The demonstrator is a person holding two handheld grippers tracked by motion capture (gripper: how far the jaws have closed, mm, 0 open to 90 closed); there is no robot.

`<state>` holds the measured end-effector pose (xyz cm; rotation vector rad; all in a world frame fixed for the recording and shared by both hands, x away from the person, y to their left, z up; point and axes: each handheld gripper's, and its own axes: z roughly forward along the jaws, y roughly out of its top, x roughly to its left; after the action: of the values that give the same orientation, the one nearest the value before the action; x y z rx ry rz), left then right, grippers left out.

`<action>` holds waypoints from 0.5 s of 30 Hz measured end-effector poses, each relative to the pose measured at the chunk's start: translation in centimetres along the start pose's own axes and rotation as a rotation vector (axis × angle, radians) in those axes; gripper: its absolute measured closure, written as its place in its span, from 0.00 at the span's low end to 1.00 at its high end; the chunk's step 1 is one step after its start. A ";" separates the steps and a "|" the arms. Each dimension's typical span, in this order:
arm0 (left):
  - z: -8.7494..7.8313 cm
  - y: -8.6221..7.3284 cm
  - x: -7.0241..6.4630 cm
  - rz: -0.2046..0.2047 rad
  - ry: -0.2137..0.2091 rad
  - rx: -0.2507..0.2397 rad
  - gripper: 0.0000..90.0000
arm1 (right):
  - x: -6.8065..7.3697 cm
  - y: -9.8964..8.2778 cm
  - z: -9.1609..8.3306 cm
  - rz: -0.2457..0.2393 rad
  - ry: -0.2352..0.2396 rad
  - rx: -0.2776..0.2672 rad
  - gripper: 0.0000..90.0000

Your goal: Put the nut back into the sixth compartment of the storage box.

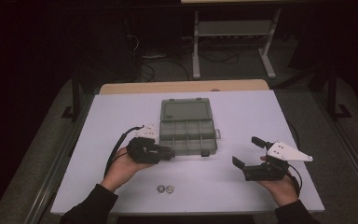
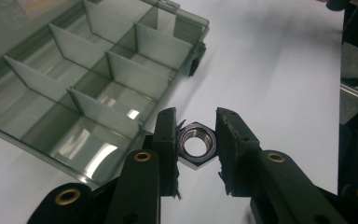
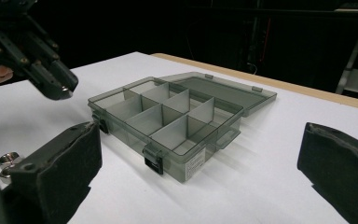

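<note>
Your left gripper (image 2: 196, 140) clenches its foam-padded fingers (image 2: 167, 140) on a shiny steel hex nut (image 2: 196, 143), just beside the smoky translucent plastic organizer box (image 2: 74, 93). Your right gripper (image 3: 200, 186) has its fingers released over the white bench (image 1: 242, 116); the box's small label is unreadable

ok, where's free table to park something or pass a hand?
Bare patches: table left of the open organizer box, right of it up to the far right corner, and the near strip between the two nuts and the right gripper. Crowded: the box's near-left corner, where the left gripper holds a hex nut.
</note>
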<state>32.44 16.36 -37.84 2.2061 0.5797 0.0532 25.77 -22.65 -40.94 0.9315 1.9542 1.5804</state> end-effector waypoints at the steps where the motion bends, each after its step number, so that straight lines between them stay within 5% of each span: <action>1: 0.1 0.2 0.1 -0.005 -0.001 -0.002 0.78 | 0.0 0.0 0.0 0.000 0.000 0.000 0.00; 15: 1.6 2.6 1.5 0.008 0.006 0.011 0.78 | 0.0 0.0 0.0 0.010 -0.001 -0.002 0.00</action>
<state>35.21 14.37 -37.19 2.2198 0.5761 0.0608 25.80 -22.63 -40.95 0.9419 1.9500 1.5869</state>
